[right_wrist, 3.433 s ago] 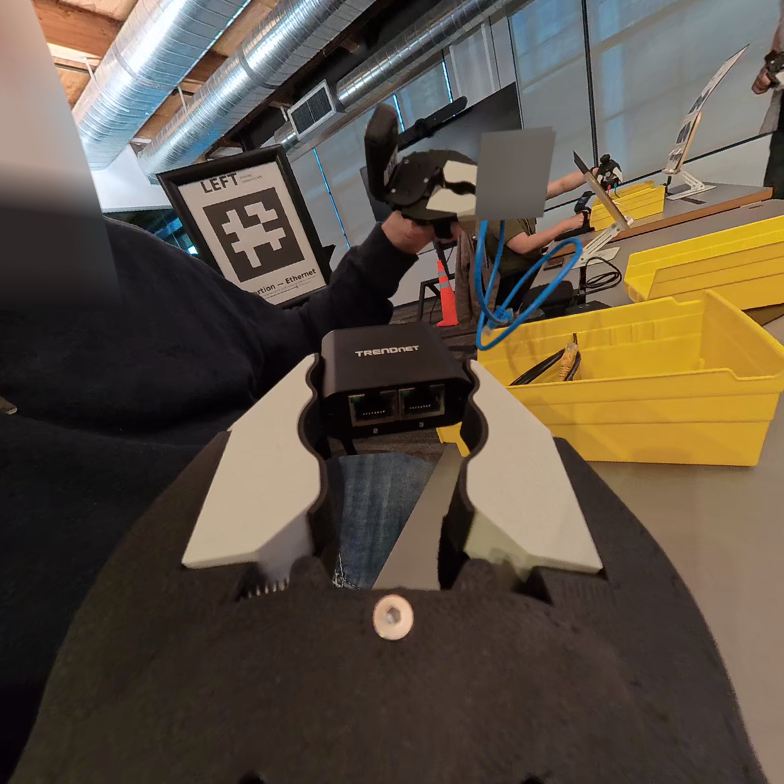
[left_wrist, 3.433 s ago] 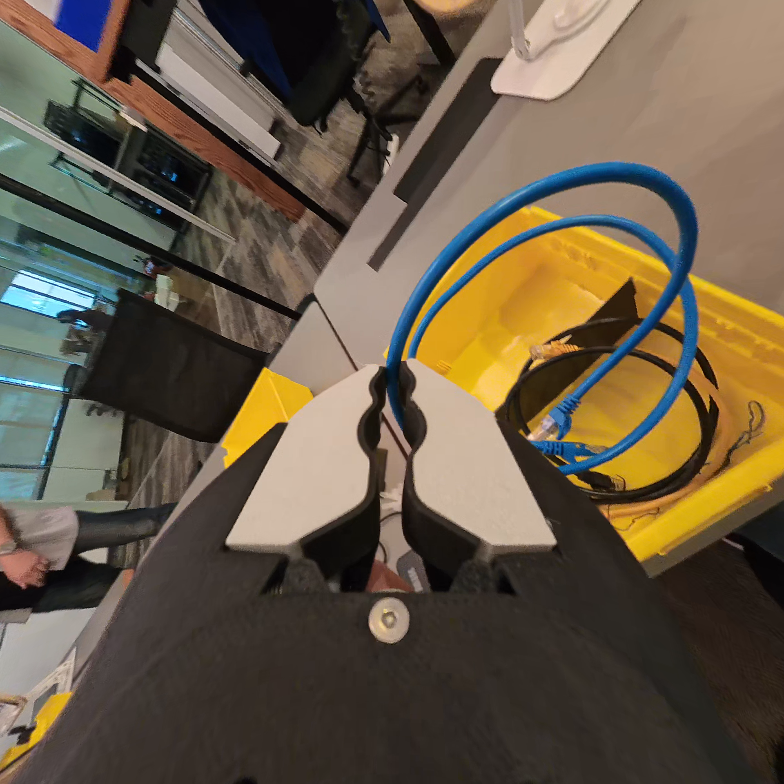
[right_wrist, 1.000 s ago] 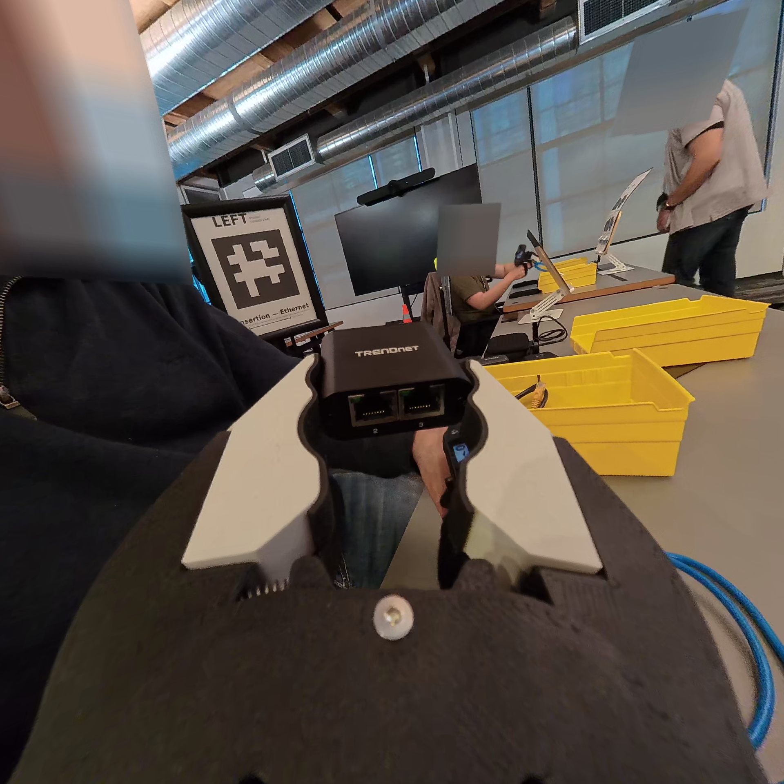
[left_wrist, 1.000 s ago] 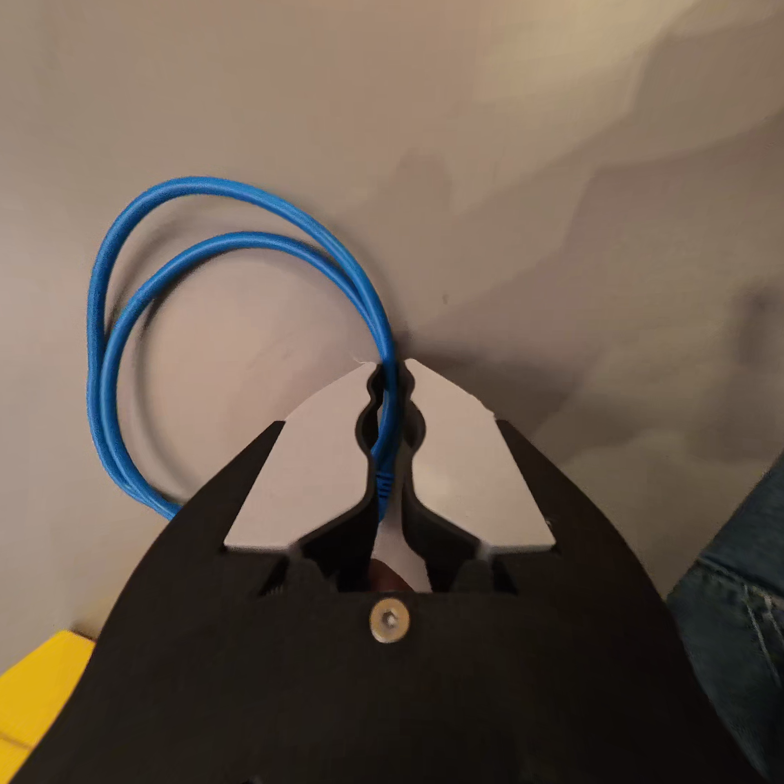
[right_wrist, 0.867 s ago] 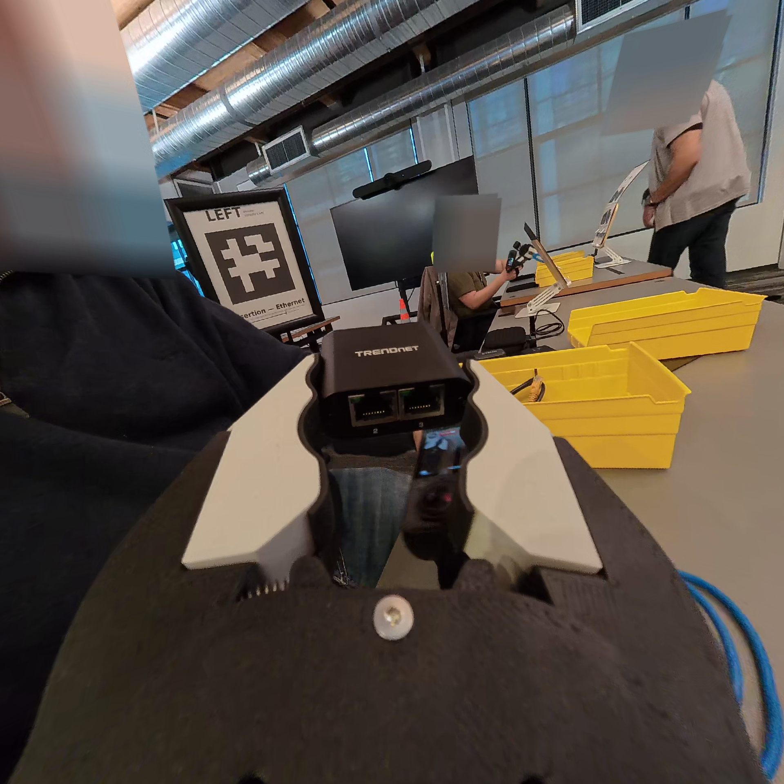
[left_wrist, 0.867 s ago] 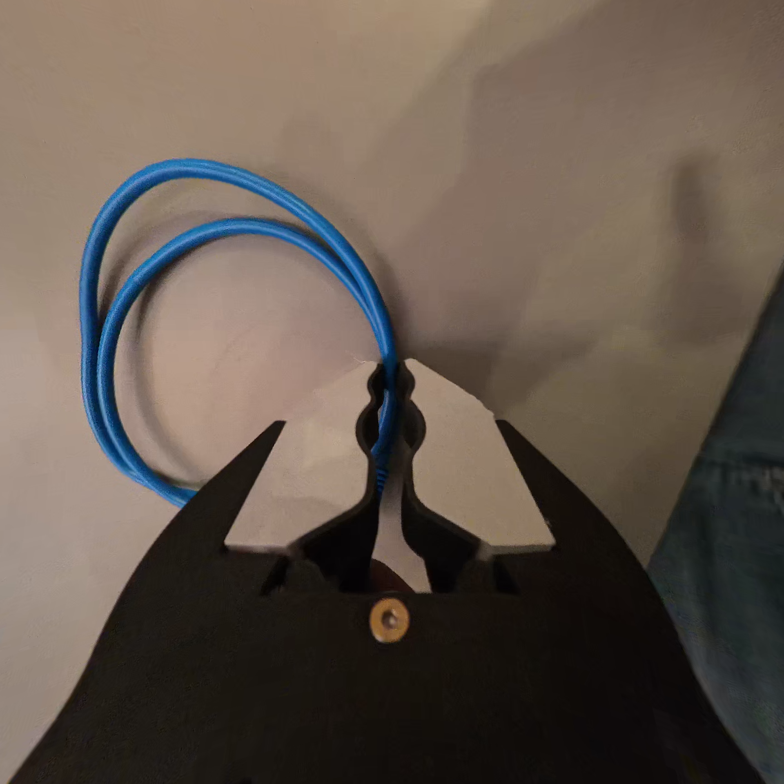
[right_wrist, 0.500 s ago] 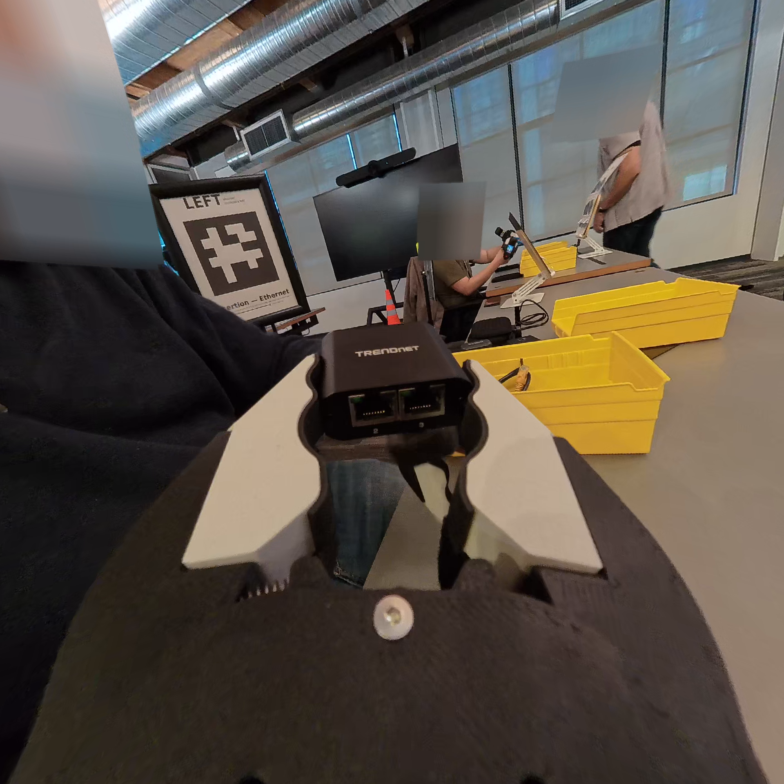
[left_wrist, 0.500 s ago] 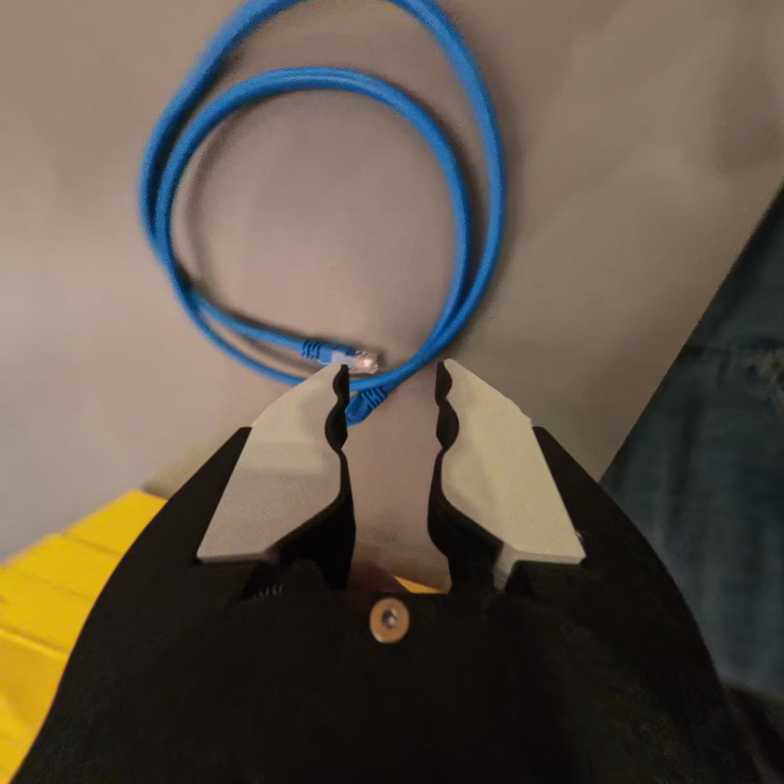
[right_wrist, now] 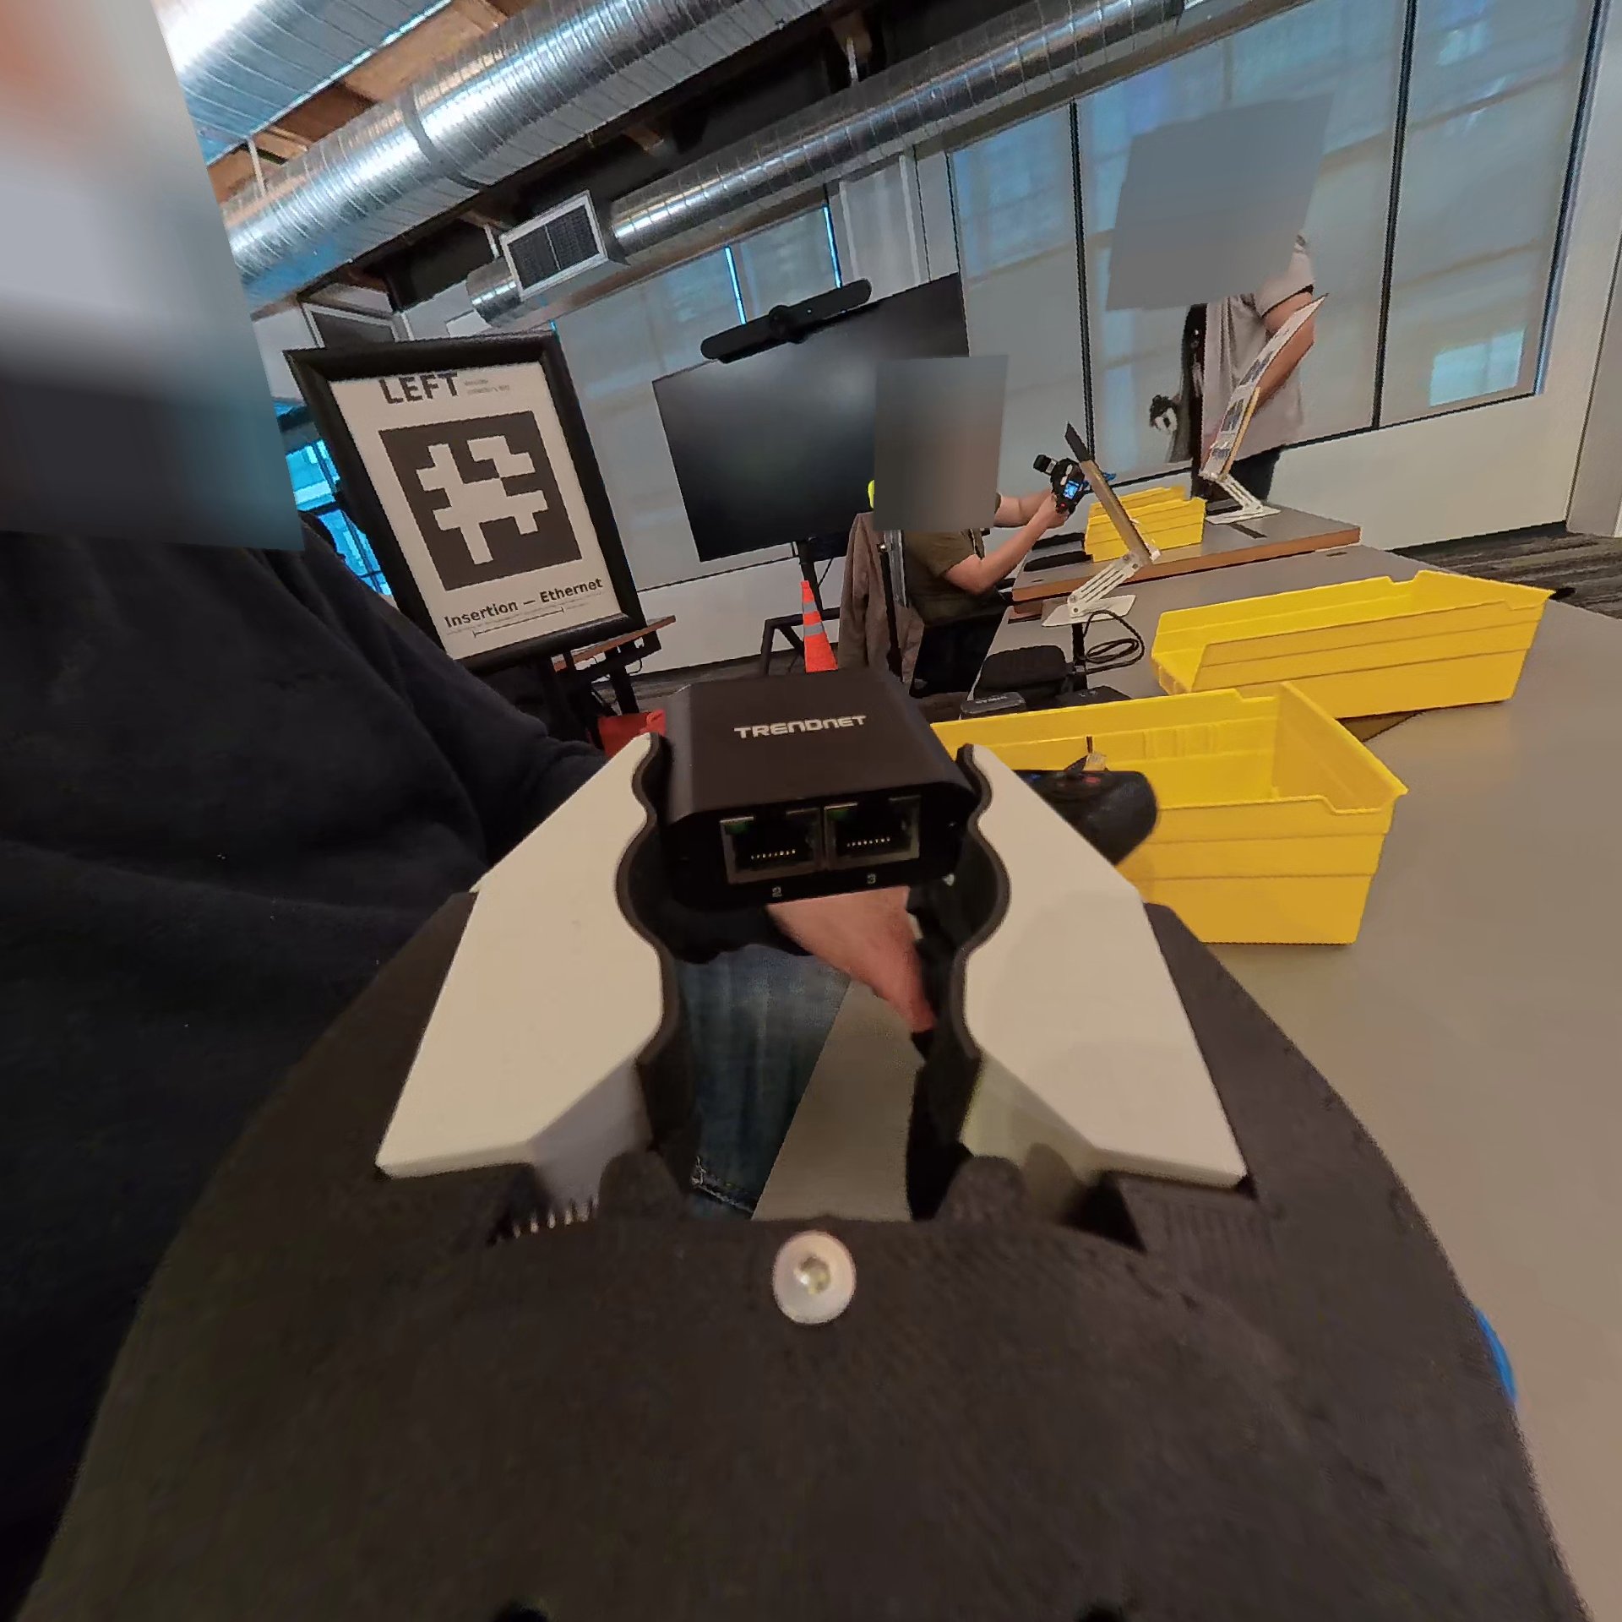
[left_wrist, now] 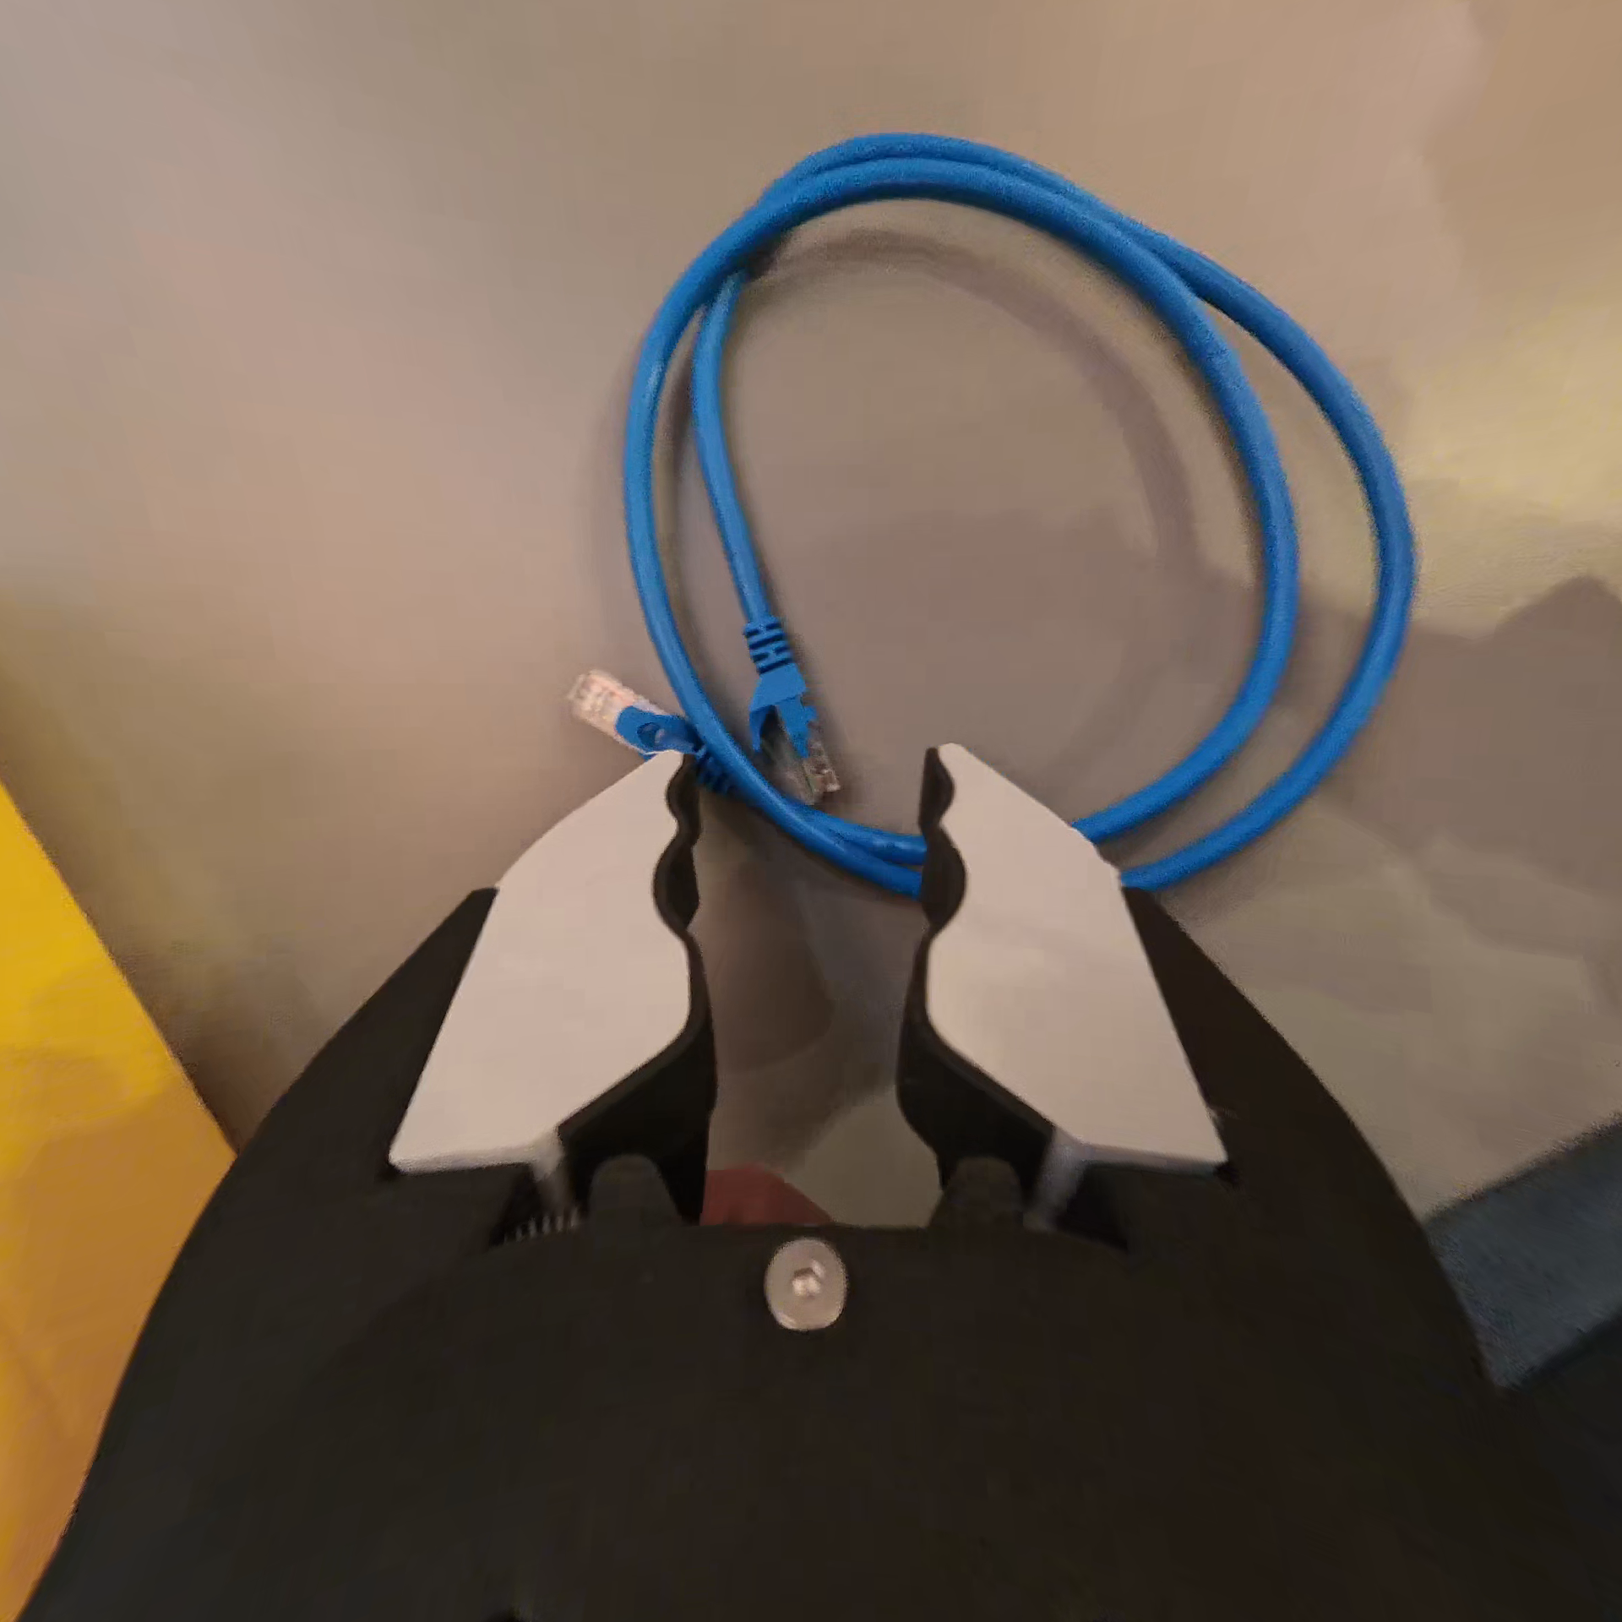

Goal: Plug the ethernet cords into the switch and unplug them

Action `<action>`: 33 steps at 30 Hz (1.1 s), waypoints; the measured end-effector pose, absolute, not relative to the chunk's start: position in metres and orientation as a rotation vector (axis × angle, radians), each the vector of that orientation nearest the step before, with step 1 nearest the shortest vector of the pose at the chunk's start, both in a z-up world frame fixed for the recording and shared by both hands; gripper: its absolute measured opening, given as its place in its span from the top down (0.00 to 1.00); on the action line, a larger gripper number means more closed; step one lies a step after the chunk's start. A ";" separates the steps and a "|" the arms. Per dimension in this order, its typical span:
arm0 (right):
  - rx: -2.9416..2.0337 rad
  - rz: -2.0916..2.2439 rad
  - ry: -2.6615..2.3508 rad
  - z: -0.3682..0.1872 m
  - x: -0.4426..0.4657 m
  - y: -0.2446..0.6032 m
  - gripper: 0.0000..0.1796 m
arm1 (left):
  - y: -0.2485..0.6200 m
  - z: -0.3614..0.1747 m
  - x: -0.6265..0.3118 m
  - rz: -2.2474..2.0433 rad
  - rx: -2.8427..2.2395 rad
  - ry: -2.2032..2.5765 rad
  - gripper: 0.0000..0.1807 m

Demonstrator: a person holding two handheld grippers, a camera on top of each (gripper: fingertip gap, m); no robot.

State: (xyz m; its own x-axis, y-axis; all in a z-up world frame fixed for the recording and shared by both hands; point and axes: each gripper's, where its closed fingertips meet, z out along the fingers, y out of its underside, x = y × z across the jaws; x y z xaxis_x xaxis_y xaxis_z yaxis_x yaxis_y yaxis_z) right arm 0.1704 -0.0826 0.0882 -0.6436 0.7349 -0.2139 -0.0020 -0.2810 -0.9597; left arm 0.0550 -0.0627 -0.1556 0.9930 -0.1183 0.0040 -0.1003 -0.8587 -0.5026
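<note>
With the right gripper [right_wrist: 807, 843] pinching the switch [right_wrist: 803, 781] and the left gripper [left_wrist: 803, 790] spread over the coiled blue cord [left_wrist: 1009, 491] on the table [left_wrist: 307, 351], grab just behind a plug [left_wrist: 794, 746], probably the nearer one.

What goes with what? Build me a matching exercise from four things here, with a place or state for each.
Things:
1. blue cable
2. black switch
3. left gripper
4. nearer yellow bin

States:
A. clamped between fingers
B. lying coiled on the table, both plugs free
C. open, holding nothing
D. standing on the table behind the switch

Pairs: 1-B, 2-A, 3-C, 4-D
</note>
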 end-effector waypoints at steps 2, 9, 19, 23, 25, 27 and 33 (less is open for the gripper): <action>-0.912 1.972 -1.468 0.090 0.172 -0.081 0.64 | -0.050 -0.156 0.047 0.029 -2.627 0.209 0.82; -0.911 1.977 -1.459 0.089 0.175 -0.078 0.64 | -0.021 -0.159 0.042 0.307 -2.638 0.740 0.90; -0.915 1.965 -1.447 0.091 0.179 -0.075 0.64 | 0.008 -0.156 0.063 0.328 -2.245 1.637 0.91; -0.921 1.955 -1.426 0.092 0.184 -0.070 0.64 | 0.008 -0.128 0.034 0.350 -2.405 1.179 0.78; -0.938 1.953 -1.408 0.090 0.184 -0.065 0.64 | -0.002 -0.112 0.017 0.360 -2.464 0.891 0.77; -0.960 1.951 -1.395 0.087 0.183 -0.060 0.64 | -0.020 -0.107 0.012 0.284 -2.509 0.659 0.76; -1.211 1.726 -1.448 0.049 0.162 -0.042 0.64 | -0.050 -0.152 0.033 0.175 -2.592 0.480 0.71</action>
